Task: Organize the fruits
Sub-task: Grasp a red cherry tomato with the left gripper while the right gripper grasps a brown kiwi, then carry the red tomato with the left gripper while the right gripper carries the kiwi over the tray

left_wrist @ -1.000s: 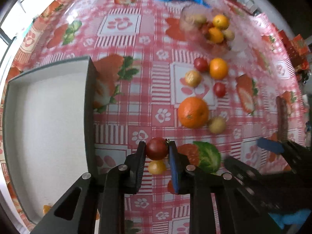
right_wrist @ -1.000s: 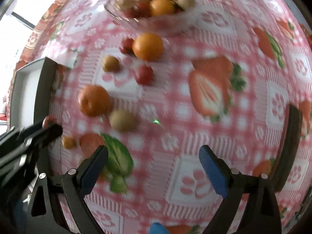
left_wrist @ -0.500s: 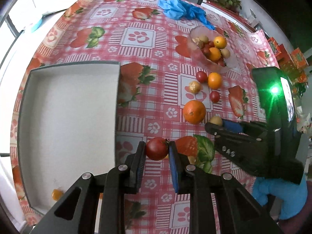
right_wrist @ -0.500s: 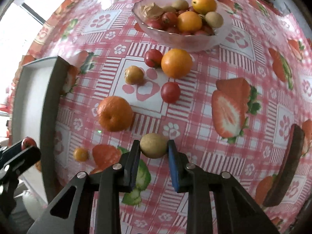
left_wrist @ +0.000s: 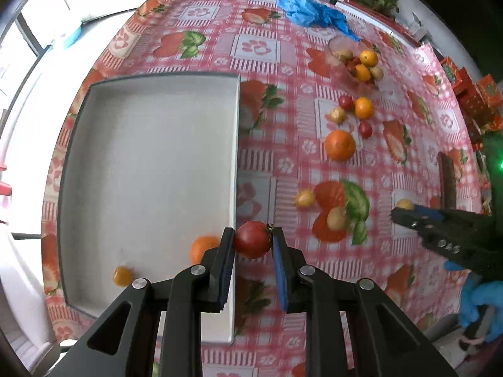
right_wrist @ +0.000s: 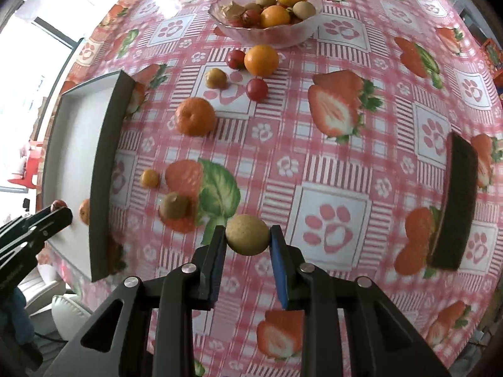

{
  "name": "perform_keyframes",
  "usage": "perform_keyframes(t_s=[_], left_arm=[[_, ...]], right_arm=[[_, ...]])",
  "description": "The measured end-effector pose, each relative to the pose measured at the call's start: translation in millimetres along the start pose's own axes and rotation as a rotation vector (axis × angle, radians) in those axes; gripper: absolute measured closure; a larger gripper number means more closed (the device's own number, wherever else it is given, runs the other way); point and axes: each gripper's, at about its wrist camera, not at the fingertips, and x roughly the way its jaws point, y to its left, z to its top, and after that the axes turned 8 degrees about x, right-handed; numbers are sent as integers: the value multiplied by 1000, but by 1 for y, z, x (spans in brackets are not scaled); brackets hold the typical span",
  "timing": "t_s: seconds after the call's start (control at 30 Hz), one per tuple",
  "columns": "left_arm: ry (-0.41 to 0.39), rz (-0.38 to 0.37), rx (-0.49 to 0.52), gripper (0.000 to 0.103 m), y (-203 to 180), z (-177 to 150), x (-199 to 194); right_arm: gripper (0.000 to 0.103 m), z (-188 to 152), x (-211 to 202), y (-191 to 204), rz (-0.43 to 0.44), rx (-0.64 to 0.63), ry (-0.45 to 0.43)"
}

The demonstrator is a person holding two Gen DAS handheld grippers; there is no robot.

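Note:
My left gripper (left_wrist: 253, 246) is shut on a red tomato (left_wrist: 253, 243), held above the right wall of the grey tray (left_wrist: 151, 169). The tray holds an orange (left_wrist: 203, 247) and a small yellow fruit (left_wrist: 122, 275) near its front. My right gripper (right_wrist: 247, 240) is shut on a brown kiwi (right_wrist: 247, 235), lifted above the tablecloth; it also shows in the left wrist view (left_wrist: 408, 210). Loose fruit lies on the cloth: a large orange (right_wrist: 195, 116), a kiwi (right_wrist: 174, 205), a small yellow fruit (right_wrist: 149, 178), tomatoes and an orange (right_wrist: 261, 60) near the bowl.
A glass bowl (right_wrist: 264, 36) of mixed fruit stands at the far side, with blue cloth (left_wrist: 311, 11) behind it. A second dark tray edge (right_wrist: 456, 201) stands on the right. The tray's dark wall (right_wrist: 103, 172) rises left of the loose fruit.
My left gripper has carried the tomato leftward to the tray's right wall. My right gripper has lifted the kiwi and drawn it back from the cloth.

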Motion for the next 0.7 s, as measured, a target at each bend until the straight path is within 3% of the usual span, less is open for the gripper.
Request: perform_keyframes(t_s=[0.27,0.7], left_arm=[[17,0,-25,78,12,-28,-9],[-6,-3,-81,78,44,-43,-22]], right_arm=[[73,-24,-20,4,0,3,6],[73,-23,-25,52,1,-73,4]])
